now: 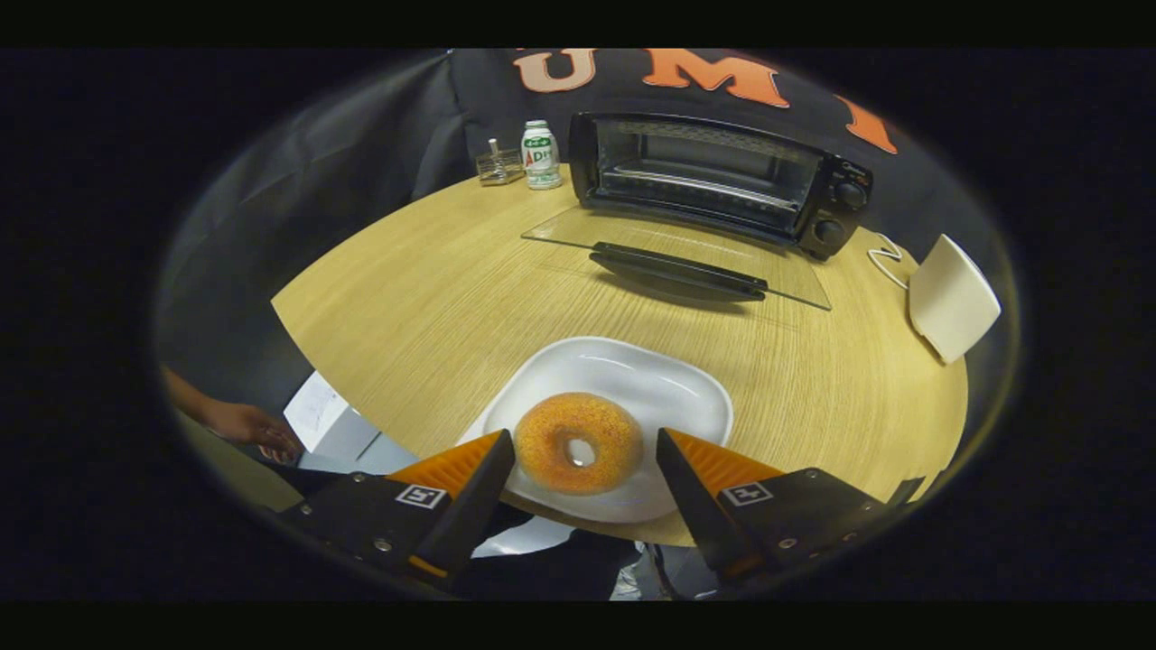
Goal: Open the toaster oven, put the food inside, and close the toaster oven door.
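The tool point(585, 451) gapes wide around a sugary ring doughnut point(578, 442) on a glossy plate point(650, 379).

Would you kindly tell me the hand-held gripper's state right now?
Hand-held gripper: open, fingers either side of the orange sugared ring doughnut on the white plate, holding nothing.

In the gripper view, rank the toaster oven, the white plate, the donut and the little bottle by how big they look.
1. Toaster oven, door open.
2. White plate: nearly as big, but much nearer the camera, so unsure.
3. Donut, between the open fingers.
4. Bottle, farthest away.
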`<state>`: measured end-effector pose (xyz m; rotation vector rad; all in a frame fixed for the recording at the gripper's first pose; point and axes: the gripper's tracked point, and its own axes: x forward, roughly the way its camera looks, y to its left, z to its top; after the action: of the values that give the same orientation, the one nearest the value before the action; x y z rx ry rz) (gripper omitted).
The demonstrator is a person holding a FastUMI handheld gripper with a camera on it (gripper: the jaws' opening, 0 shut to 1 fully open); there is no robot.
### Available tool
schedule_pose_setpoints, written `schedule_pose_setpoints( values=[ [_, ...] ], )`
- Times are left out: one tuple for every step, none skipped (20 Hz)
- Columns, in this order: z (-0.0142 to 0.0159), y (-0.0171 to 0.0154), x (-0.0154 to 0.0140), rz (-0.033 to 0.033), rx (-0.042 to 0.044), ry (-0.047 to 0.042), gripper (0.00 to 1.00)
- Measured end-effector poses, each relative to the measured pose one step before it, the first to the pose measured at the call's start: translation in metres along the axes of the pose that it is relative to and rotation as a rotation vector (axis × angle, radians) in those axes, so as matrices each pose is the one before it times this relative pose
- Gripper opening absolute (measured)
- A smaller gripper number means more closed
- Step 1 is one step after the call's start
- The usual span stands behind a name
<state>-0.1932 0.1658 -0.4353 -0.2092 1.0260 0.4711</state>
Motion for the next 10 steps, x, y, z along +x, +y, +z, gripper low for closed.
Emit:
schedule_pose_setpoints(
  values=[
    [-0.00114, 0.00125, 0.00106, -0.00068, -0.01648, 0.00029, 0.91],
    [-0.00145, 0.00005, 0.00062, -0.00275, -0.02260, 0.00485, 0.87],
    [-0.00182, -0.00044, 0.00000, -0.00451, -0.02476, 0.00354, 0.86],
    [0.00048, -0.00030, 0.00057, -0.00080, -0.01500, -0.00274, 0.84],
    [-0.00116, 0.00046, 0.00163, 0.00172, -0.00015, 0.00089, 0.83],
    [-0.00110, -0.00070, -0.00010, 0.00621, 0.01333, 0.00230, 0.80],
    [0.00006, -0.00034, 0.00007, 0.00107, 0.01523, 0.00125, 0.78],
    [0.00115, -0.00112, -0.00070, -0.00029, 0.01021, -0.00182, 0.73],
    [0.00091, -0.00142, 0.00126, -0.00224, 0.00650, 0.00242, 0.71],
    [-0.00050, -0.00042, -0.00012, -0.00163, 0.00775, 0.00345, 0.67]
  ],
)
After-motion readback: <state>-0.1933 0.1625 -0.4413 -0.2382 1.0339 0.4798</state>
